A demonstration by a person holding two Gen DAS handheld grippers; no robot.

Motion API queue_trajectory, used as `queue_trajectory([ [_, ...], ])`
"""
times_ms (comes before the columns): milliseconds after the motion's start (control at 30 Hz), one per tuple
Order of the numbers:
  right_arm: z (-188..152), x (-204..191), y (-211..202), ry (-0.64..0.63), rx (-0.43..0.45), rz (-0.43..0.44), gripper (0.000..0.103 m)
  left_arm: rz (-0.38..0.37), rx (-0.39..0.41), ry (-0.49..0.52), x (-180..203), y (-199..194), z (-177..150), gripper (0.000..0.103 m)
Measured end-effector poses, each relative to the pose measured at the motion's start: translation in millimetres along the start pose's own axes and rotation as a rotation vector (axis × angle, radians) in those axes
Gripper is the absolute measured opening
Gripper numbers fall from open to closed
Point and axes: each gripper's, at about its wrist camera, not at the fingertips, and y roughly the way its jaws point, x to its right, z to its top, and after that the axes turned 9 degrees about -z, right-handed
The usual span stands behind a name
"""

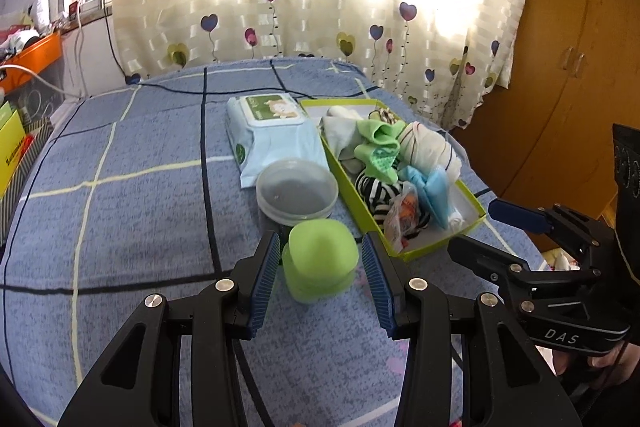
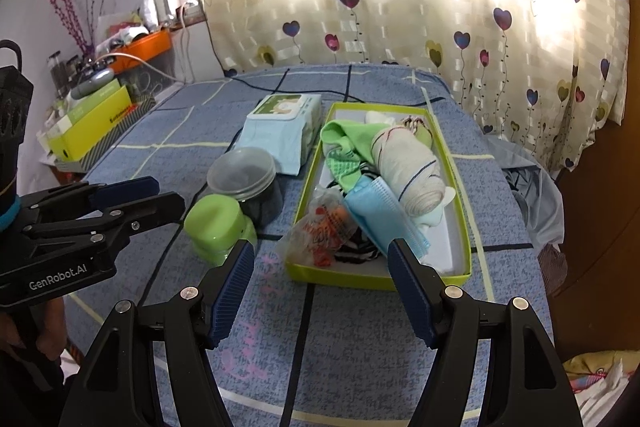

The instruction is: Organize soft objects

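The lime-green box [image 2: 460, 203] is lying on the blue checked bedcover [image 2: 160, 163], its long axis running from near to far, right of the wipes pack [image 2: 280, 135]. The striped cloth [image 2: 360, 251] inside is mostly hiding under the blue mask [image 2: 376, 211]. The left gripper [image 1: 320, 267] is standing wide open around the green jar [image 1: 320, 259] without touching it, and the right gripper [image 2: 322, 259] is also wide open, empty, before the box's near end.

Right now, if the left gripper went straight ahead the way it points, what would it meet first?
Probably the green jar: it sits between the open left gripper's fingers, untouched. The clear tub lies behind it. Depth is uncertain.
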Motion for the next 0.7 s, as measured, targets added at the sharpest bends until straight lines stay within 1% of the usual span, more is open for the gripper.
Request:
queue_trajectory([
  [100, -1.8, -2.3, 1.9, -0.004, -0.009, 0.001, 0.07, 0.015, -0.001, 0.004, -0.1, -0.6, -2.5, 0.044],
  [200, -2.1, -3.0, 4.2, -0.005, -0.017, 0.001, 0.07, 0.005, -0.004, 0.004, 0.0, -0.3, -3.5, 0.044],
  [300, -2.4, -3.0, 5.6, -0.004, -0.022, -0.001, 0.07, 0.02, -0.005, 0.01, 0.4, 0.7, -4.0, 0.044],
  [700, -4.0, -2.9, 10.1, -0.011, -0.035, -0.001, 0.07, 0.023, -0.024, 0.0, -1.1, 5.0, -5.4, 0.044],
])
